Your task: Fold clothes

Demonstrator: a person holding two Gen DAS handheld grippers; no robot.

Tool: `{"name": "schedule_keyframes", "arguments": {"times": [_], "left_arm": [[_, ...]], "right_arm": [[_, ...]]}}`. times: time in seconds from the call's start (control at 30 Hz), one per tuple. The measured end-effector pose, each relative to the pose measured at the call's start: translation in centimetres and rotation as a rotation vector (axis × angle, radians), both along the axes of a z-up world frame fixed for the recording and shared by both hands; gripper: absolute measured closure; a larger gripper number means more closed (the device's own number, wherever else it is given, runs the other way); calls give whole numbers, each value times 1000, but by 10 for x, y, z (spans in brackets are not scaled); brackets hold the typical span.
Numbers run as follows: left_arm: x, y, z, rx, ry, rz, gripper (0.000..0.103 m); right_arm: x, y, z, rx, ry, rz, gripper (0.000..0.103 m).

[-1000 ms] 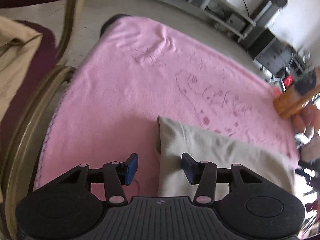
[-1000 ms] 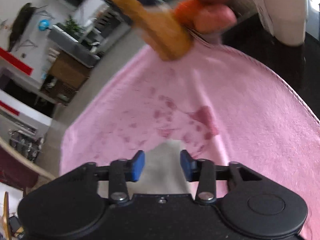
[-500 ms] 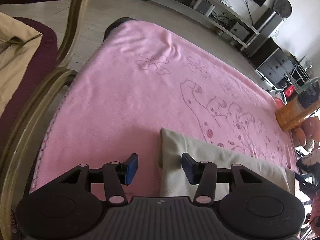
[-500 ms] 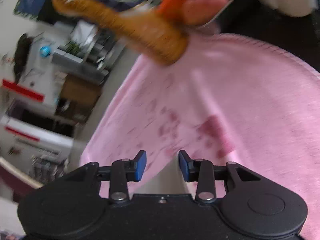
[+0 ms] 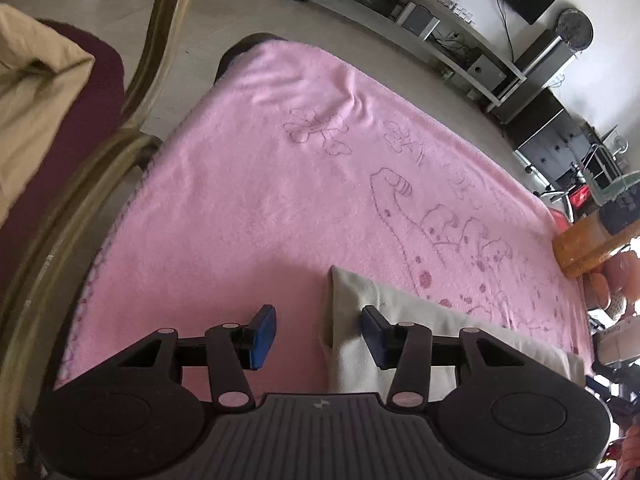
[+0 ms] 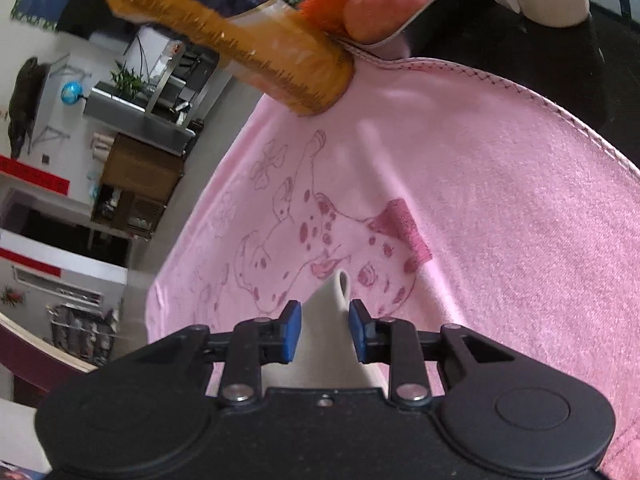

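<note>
Beige cloth [image 5: 420, 320] lies folded on the pink blanket [image 5: 280, 200]; left gripper [image 5: 318, 334] hangs over its left edge, jaws apart, nothing pinched. Right gripper [image 6: 324, 330] has just been closing, the cloth's raised corner between its jaws, pads barely clear

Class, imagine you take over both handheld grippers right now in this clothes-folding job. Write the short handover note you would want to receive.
Left gripper: open, low over the left end of the beige garment; the edge lies between its fingers, not pinched.
Right gripper: jaws have just been closing around a raised corner of the garment; the pads look not quite pressed on it.
Garment lies as a long folded strip on the pink blanket.
Done: apparently folded lengthwise.
Left: probably secure both ends and fold again.
</note>
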State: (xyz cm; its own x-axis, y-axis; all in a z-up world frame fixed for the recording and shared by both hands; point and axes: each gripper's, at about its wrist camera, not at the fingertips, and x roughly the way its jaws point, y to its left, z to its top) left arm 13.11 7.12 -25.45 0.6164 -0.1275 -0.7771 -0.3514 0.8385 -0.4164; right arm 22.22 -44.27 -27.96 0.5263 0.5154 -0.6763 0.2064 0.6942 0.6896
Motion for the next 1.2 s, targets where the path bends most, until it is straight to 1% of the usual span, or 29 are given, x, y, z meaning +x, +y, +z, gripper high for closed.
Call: {"name": "schedule_keyframes", "arguments": {"times": [0.07, 0.1, 0.13, 0.17, 0.2, 0.23, 0.27, 0.33, 0.4, 0.5, 0.57, 0.6, 0.63, 0.7, 0.73, 0.77, 0.8, 0.83, 0.9, 0.97, 1.0, 1.03, 1.07, 1.1, 1.13, 1.2], "left_arm": [[3, -2, 1, -15, -22, -8, 60], [5, -4, 0, -28, -32, -20, 64], [6, -7, 0, -41, -42, -32, 70], [8, -9, 0, -50, -51, -44, 74], [8, -14, 2, -23, -61, -53, 80], [8, -19, 4, 3, -70, -61, 97], [9, -24, 6, 30, -79, -69, 102], [9, -33, 10, 84, -98, -84, 102], [8, -37, 17, 116, -127, -64, 101], [11, -41, 14, 177, -120, -35, 100], [16, -42, 3, 210, -61, -36, 94], [13, -40, 6, 221, -54, -15, 85], [9, -37, 8, 232, -48, 6, 84], [3, -32, 13, 254, -35, 47, 77], [-1, -30, 16, 265, -29, 66, 79], [-10, -30, 24, 284, -29, 75, 80], [-19, -30, 31, 301, -29, 81, 78], [-32, -32, 39, 304, -41, 71, 74], [-56, -37, 53, 309, -66, 51, 74], [-90, -45, 58, 301, -92, 42, 74], [-107, -49, 60, 295, -105, 38, 74], [-123, -53, 58, 276, -108, 28, 74], [-135, -58, 57, 261, -106, 13, 74], [-144, -65, 56, 254, -101, -12, 73], [-152, -73, 54, 247, -96, -37, 68], [-163, -90, 50, 241, -83, -89, 65]], "right_arm": [[2, 3, -1, -31, -1, 6, 76], [2, 4, -2, -39, -3, 6, 77], [3, 6, -3, -49, -5, 11, 81], [4, 9, -4, -66, -8, 18, 89], [5, 11, -3, -89, -14, 20, 93], [5, 14, -2, -112, -25, 22, 98], [5, 17, 1, -140, -46, 28, 100], [7, 25, 10, -208, -98, 47, 100], [8, 33, 20, -277, -160, 64, 100], [15, 45, 22, -357, -201, 95, 100], [19, 51, 19, -406, -209, 110, 100], [21, 51, 15, -428, -196, 107, 100], [22, 50, 12, -449, -184, 99, 98], [20, 43, 14, -469, -164, 68, 95], [16, 37, 19, -452, -163, 47, 93], [10, 31, 25, -425, -162, 30, 85], [2, 24, 32, -386, -161, 18, 81], [-8, 19, 40, -348, -164, 9, 76], [-35, 10, 58, -277, -187, 8, 75], [-67, 3, 75, -224, -235, 22, 73], [-85, -2, 79, -202, -257, 27, 69], [-104, -5, 80, -182, -272, 33, 65], [-120, -7, 79, -167, -274, 45, 65], [-134, -7, 75, -160, -259, 65, 65], [-149, -7, 71, -152, -244, 85, 65], [-169, -2, 60, -141, -200, 135, 65]]}}
